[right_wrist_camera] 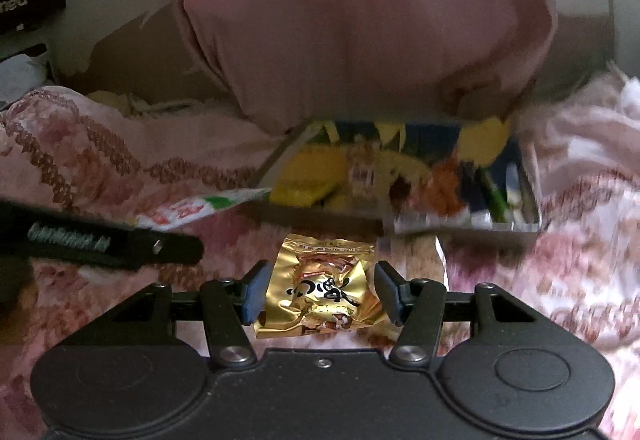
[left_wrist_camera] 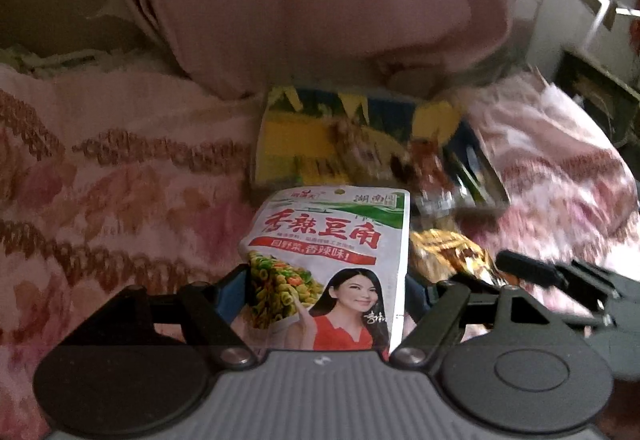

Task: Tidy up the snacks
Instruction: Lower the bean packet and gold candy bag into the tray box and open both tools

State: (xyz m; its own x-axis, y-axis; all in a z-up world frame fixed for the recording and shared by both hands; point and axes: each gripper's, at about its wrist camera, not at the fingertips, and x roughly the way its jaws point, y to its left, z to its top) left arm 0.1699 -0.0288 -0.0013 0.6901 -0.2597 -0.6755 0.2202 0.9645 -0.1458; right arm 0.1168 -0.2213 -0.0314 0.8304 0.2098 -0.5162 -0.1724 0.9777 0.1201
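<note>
My left gripper (left_wrist_camera: 326, 280) was pinching a white spicy-bean snack packet (left_wrist_camera: 328, 256) by its lower half, the packet standing up between the fingers above the pink floral bedspread (left_wrist_camera: 100, 179). My right gripper (right_wrist_camera: 320, 296) was clamped on a small gold foil snack pouch (right_wrist_camera: 320, 288), its sides crumpled inward by the pads. Ahead of both lay the open snack box (right_wrist_camera: 400, 175), already holding several packets and resting against a pink pillow (right_wrist_camera: 360, 19). In my judgement the chief risks were these: the tall packet, held low, could flop or slip on release; the slick foil could squirt out; and the two grippers, close together, could collide over the box.
</note>
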